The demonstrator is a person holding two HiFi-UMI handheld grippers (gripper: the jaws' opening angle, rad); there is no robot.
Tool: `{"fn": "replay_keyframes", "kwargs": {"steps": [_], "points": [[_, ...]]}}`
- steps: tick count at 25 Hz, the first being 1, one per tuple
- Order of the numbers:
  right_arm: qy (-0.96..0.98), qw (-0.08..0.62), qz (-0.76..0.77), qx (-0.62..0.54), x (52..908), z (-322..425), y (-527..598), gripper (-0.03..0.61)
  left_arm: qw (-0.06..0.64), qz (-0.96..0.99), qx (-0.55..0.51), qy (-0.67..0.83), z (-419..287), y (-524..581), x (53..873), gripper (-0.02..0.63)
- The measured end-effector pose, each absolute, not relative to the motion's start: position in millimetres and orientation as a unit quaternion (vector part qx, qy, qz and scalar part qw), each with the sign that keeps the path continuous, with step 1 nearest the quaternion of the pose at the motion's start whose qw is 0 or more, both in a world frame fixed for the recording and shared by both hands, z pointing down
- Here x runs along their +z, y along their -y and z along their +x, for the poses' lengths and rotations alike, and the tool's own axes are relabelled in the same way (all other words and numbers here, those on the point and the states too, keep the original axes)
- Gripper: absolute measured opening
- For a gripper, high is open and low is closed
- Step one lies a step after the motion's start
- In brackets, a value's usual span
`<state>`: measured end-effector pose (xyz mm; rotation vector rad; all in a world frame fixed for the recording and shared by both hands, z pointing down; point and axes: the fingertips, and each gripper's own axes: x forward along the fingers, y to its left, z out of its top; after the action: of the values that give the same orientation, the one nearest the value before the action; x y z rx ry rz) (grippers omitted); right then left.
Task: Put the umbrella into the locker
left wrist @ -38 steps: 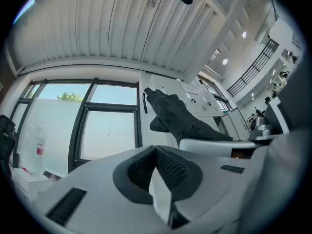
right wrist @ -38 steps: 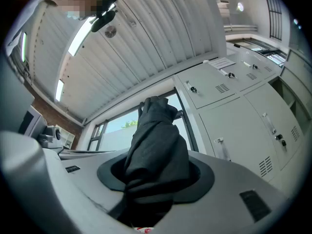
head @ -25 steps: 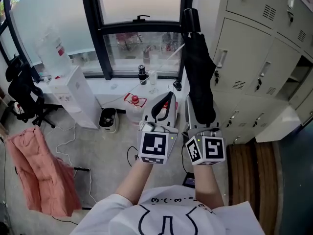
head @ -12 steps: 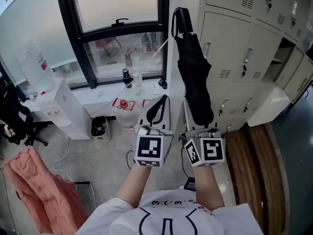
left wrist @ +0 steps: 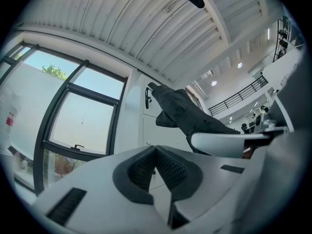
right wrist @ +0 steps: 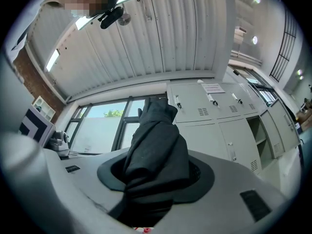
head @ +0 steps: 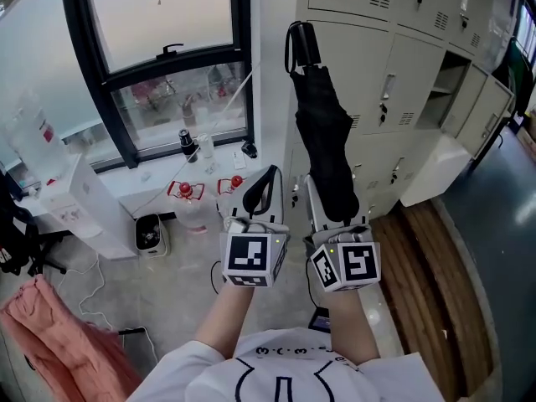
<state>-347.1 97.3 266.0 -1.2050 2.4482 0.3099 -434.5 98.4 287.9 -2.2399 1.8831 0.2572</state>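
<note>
A folded black umbrella (head: 322, 141) stands up and away from me, its handle and strap (head: 300, 38) at the far end. My right gripper (head: 332, 213) is shut on its lower end; in the right gripper view the dark fabric (right wrist: 156, 150) fills the space between the jaws. My left gripper (head: 270, 174) is close beside it on the left, its pads (left wrist: 165, 167) together with nothing between them. The umbrella (left wrist: 187, 113) also shows in the left gripper view. Beige lockers (head: 394, 65) rise just behind the umbrella. One compartment (head: 448, 78) at the right stands open, its door (head: 435, 170) swung out.
A dark-framed window (head: 159, 65) takes up the left. Below it stand two bottles with red valves (head: 188, 203), a white dispenser (head: 71, 208) and a small bin (head: 149, 233). Pink cloth (head: 42, 333) hangs at lower left. A wooden strip (head: 427, 283) runs along the lockers' foot.
The view has swung to the right: the window has slid left and more of the lockers and the open compartment show. Both grippers moved along with it, the umbrella still in the right one.
</note>
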Motion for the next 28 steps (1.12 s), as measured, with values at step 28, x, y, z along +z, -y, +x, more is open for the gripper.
{"fn": "replay_keyframes", "kwargs": {"steps": [28], "points": [[-0.844,0.169,-0.498,0.100,276.8,-98.7,-24.2,0.209,0.098,-0.818,0.091,-0.559,-180.2,-6.3,277.9,0.003]]}}
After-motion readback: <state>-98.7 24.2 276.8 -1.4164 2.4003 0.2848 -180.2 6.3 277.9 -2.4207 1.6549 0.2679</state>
